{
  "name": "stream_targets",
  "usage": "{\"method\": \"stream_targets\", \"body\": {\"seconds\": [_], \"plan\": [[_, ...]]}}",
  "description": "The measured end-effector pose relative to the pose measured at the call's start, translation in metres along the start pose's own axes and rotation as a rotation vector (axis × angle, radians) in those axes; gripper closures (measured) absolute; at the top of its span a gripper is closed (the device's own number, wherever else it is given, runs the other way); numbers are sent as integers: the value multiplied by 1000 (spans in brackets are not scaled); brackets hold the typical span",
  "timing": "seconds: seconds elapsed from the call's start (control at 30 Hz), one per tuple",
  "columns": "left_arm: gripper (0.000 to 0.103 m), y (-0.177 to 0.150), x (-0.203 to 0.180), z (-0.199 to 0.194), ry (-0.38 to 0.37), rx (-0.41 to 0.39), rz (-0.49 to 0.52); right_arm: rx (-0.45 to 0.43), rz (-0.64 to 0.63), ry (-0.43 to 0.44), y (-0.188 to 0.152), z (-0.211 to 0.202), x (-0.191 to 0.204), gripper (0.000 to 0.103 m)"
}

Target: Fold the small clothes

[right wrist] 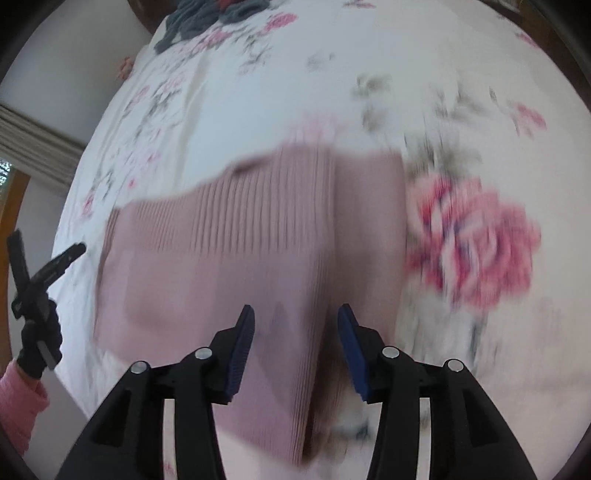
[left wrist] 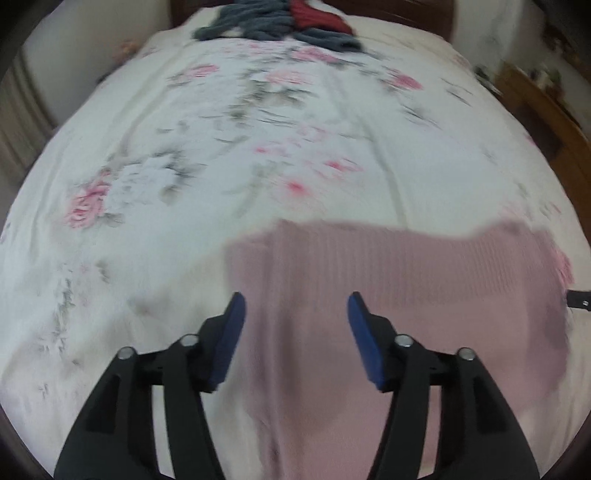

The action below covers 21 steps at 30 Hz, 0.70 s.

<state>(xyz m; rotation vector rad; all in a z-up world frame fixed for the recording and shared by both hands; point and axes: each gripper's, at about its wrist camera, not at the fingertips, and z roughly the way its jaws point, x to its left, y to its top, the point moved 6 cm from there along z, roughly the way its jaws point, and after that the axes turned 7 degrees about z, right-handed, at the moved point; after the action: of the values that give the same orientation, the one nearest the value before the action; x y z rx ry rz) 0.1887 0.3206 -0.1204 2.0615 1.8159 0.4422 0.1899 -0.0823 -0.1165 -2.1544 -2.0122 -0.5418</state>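
Note:
A pink ribbed knit garment [left wrist: 388, 295] lies flat on the flowered bed sheet [left wrist: 184, 129], near the bed's front edge. My left gripper [left wrist: 295, 301] hovers open over the garment's left part, nothing between its blue pads. In the right wrist view the same pink garment [right wrist: 229, 251] shows a lengthwise fold line running toward me. My right gripper [right wrist: 295, 314] stands open above that fold, holding nothing. The left gripper [right wrist: 48, 266] appears at the far left of this view, held by a black-gloved hand [right wrist: 37, 350] with a pink sleeve.
A heap of grey and dark red knitwear [left wrist: 280, 22] lies at the far end of the bed. Wooden furniture [left wrist: 546, 110] stands to the right of the bed. A curtain and a wall border the left side. Both views are motion-blurred.

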Motion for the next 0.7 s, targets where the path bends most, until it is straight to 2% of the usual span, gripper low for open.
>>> {"method": "stream_targets", "body": {"seconds": [0.1,0.2,0.23,0.27,0.33,0.53,0.7], "plan": [[40,-18,-32,-5,-64,51,53,40,22,24,-29,1,-5,55],[39,-33,-49,-2,-113,89,59,80,26,25,-52,8,-8,57],[39,-40,-55,1,-123,105,59,89,22,17,-59,12,-10,68],[39,-44,-59,4,-128,115,58,98,22,12,-63,14,-11,83],[39,-53,-62,12,-119,137,58,119,41,28,-70,22,-16,93],[39,-77,-48,43,-92,234,10,126,28,-11,-72,33,-21,95],[39,-81,-43,42,-104,230,-15,142,64,12,-71,34,-26,95]]}}
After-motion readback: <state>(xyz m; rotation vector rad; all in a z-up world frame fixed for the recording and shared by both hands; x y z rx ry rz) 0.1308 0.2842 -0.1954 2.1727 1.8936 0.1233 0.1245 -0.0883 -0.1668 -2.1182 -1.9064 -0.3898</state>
